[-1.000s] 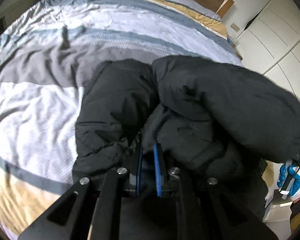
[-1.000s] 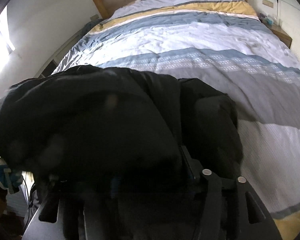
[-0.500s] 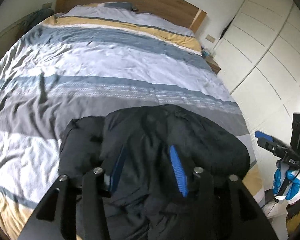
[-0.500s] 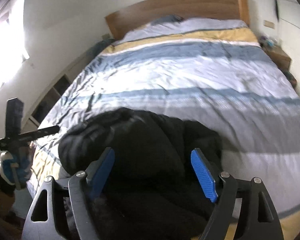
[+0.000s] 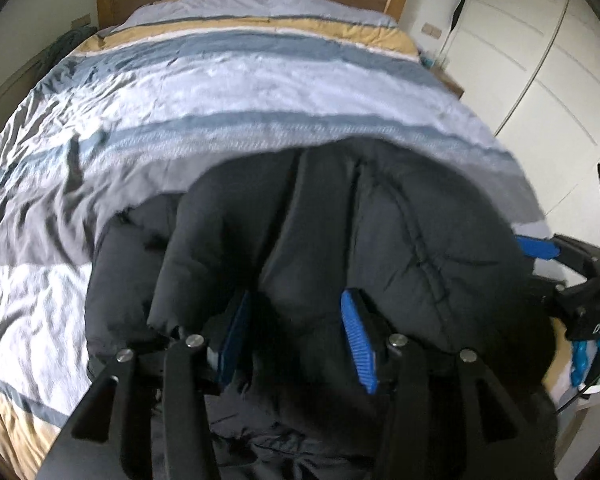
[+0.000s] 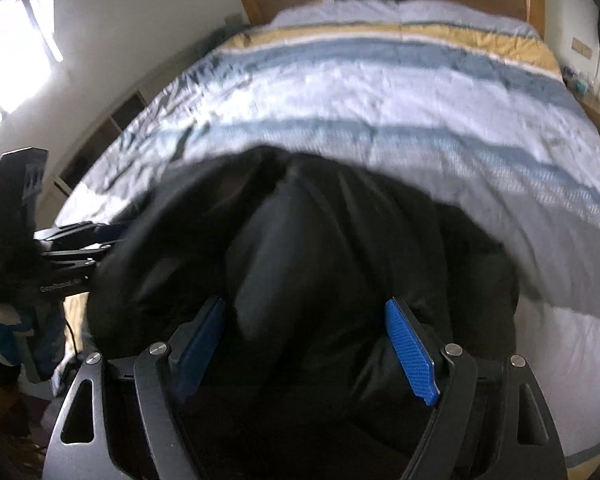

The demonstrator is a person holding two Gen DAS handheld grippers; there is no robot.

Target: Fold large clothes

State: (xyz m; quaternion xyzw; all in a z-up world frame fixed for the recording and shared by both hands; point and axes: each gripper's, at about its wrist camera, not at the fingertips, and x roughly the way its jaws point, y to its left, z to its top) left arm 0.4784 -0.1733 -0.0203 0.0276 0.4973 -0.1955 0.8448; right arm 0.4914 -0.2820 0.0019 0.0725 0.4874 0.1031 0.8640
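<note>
Both grippers, left gripper (image 5: 296, 336) and right gripper (image 6: 306, 350), hover spread wide, gripping nothing, over the black puffer jacket (image 5: 340, 240) bundled at the bed's (image 5: 228, 80) six o'clock edge, where springy padding could unfold it.

Black puffer jacket (image 5: 340, 240): near end cut off by bottom frame edge in both wrist views. Striped duvet (image 6: 380, 92) motion-blurred in right view. Jacket hides left gripper (image 6: 112, 236) fingertips there. Bedside-table items (image 6: 580, 84) too small to identify.
</note>
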